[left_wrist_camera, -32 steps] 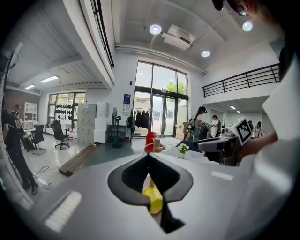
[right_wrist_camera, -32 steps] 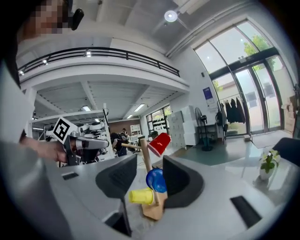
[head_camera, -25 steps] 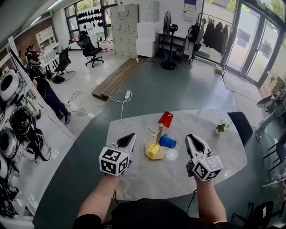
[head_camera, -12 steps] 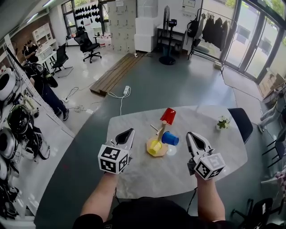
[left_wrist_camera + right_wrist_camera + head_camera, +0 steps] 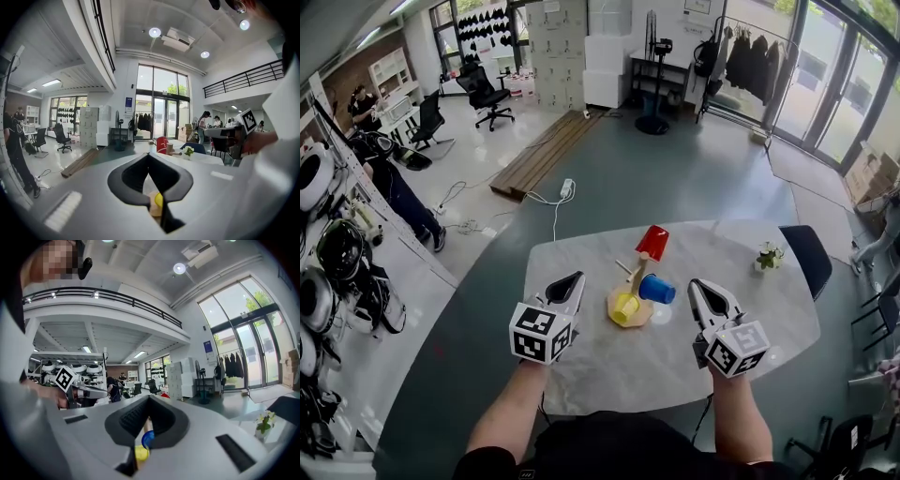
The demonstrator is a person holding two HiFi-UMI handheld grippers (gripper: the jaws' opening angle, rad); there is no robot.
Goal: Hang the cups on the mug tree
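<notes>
A wooden mug tree (image 5: 635,277) stands mid-table on a round base. A red cup (image 5: 652,242) hangs at its top, a blue cup (image 5: 656,291) on its right side, and a yellow cup (image 5: 624,307) low on its left. My left gripper (image 5: 575,281) hovers left of the tree and my right gripper (image 5: 701,286) right of it, both shut and empty. In the left gripper view the shut jaws (image 5: 149,155) frame the yellow cup (image 5: 159,199), with the red cup (image 5: 161,144) beyond. Under the shut jaws (image 5: 149,398) in the right gripper view show the blue cup (image 5: 148,438) and yellow cup (image 5: 141,453).
The pale table (image 5: 609,375) carries a small potted plant (image 5: 766,262) at its far right. A dark chair (image 5: 806,262) stands behind that corner. A person (image 5: 389,178) stands by shelves at the left, and a wooden board (image 5: 539,164) lies on the floor beyond.
The head view has tilted a little, so the table sits slightly higher in frame. Both grippers stay at either side of the mug tree, hardly moved.
</notes>
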